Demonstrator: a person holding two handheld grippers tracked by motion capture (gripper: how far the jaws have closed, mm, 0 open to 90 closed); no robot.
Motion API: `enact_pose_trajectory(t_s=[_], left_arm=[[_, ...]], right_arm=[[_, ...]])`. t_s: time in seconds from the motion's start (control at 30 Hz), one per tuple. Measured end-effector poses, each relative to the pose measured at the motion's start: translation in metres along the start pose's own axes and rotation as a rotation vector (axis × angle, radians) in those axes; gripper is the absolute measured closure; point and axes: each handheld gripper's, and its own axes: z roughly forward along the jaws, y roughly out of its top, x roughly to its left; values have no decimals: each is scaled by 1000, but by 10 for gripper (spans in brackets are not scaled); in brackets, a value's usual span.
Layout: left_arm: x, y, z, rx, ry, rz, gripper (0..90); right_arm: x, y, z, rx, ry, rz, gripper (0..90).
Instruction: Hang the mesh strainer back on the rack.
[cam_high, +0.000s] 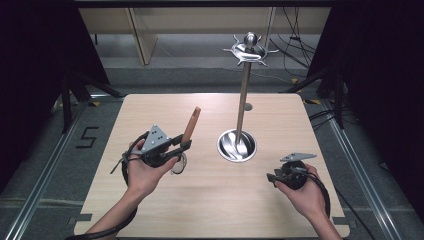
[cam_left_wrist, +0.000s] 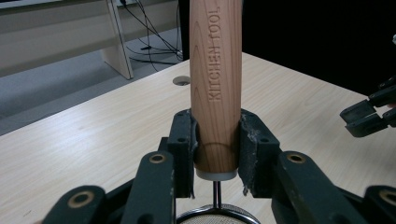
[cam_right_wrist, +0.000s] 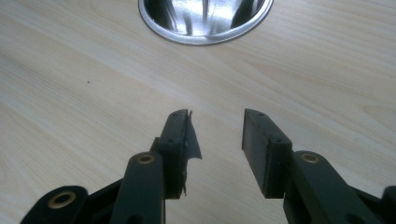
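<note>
Table: the pale wooden tabletop (cam_high: 210, 200) spreads in front of me, rectangular with rounded corners, and a small round grey grommet hole (cam_high: 248, 107) sits toward its far side.

Rack: a tall shiny metal stand with a slim pole (cam_high: 243, 97) rises from a round steel dish base (cam_high: 237, 145) right of the table's middle; at its top is a ring of short hooks (cam_high: 249, 50) under a knob. In my right gripper view the base's polished rim (cam_right_wrist: 205, 21) lies just beyond my jaws.

Left gripper: my left gripper (cam_high: 184, 146), black with a grey three-cornered plate on top, is in my left hand (cam_high: 142, 170) over the left half of the table. Its jaws are clamped on the light brown wooden handle of a small strainer (cam_left_wrist: 215, 88), pads (cam_left_wrist: 184, 144) pressing both sides near the handle's lower end.

Strainer: the handle tilts up and away from me, stamped KITCHEN TOOL along its length. Below the jaws a thin wire neck leads to the round mesh bowl with a metal rim (cam_left_wrist: 218, 215), seen at the bottom of my left gripper view. I cannot tell whether the bowl touches the table.

Right gripper: my right gripper (cam_high: 272, 177), black, is in my right hand (cam_high: 305, 192) near the table's right front, well apart from the strainer. Its jaws stand apart with bare table between them; the left pad (cam_right_wrist: 180, 144) has a torn edge.
</note>
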Motion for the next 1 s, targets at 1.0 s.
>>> enact_pose_trajectory(t_s=[1.0], left_arm=[[-17,19,8,-71,-27,3,679]], right_arm=[[1,1,-3,3,-6,24,619]])
